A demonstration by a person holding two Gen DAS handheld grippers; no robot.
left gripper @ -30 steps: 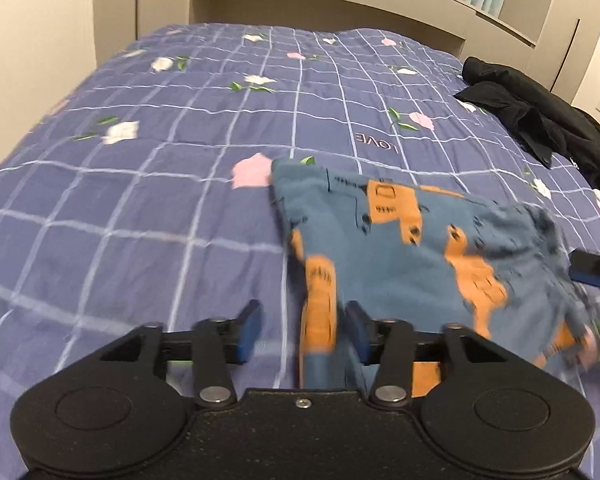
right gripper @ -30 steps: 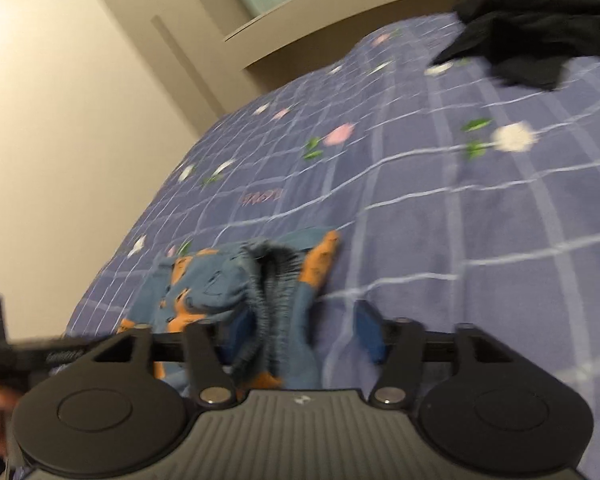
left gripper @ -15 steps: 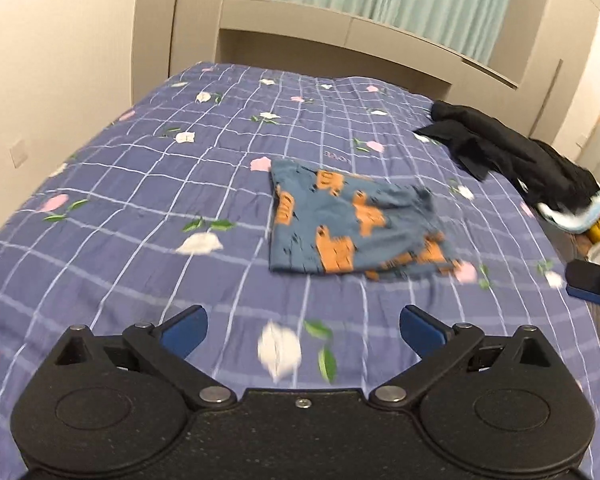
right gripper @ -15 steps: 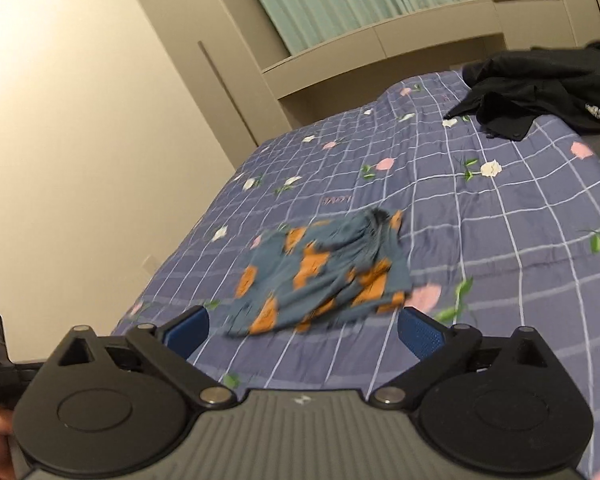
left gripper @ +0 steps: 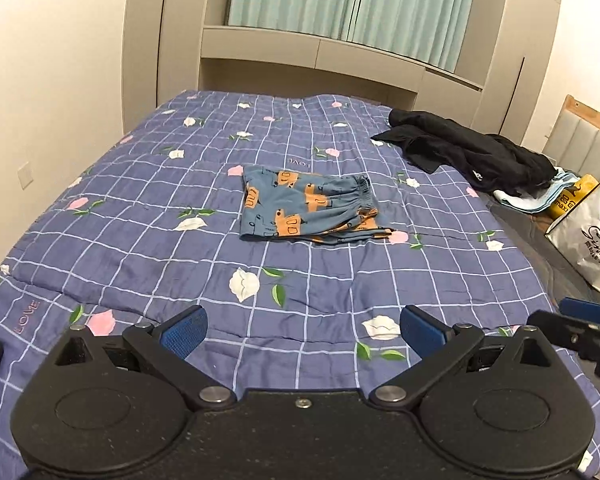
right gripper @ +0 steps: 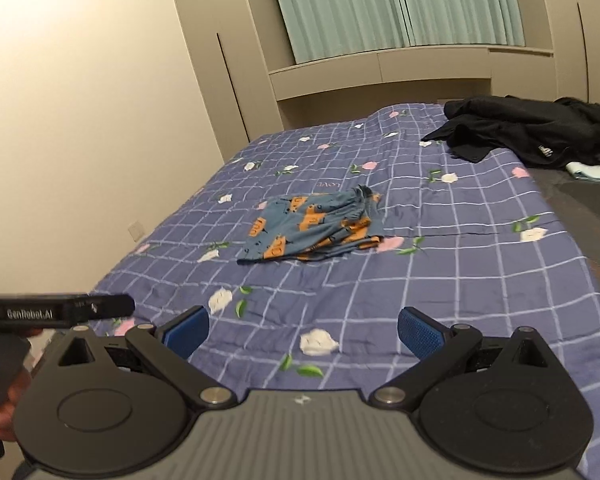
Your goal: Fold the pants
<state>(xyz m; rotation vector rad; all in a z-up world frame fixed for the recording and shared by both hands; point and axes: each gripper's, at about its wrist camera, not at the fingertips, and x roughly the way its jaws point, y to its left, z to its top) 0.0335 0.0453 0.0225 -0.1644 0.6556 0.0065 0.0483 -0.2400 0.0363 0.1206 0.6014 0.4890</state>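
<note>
Now both the left gripper [left gripper: 303, 330] and right gripper [right gripper: 303, 330] hang spread and empty, their jaws having just opened and drawn well back from the folded pants [left gripper: 308, 206] lying mid-bed on the quilt [left gripper: 140, 240], so the folding looks finished.
</note>
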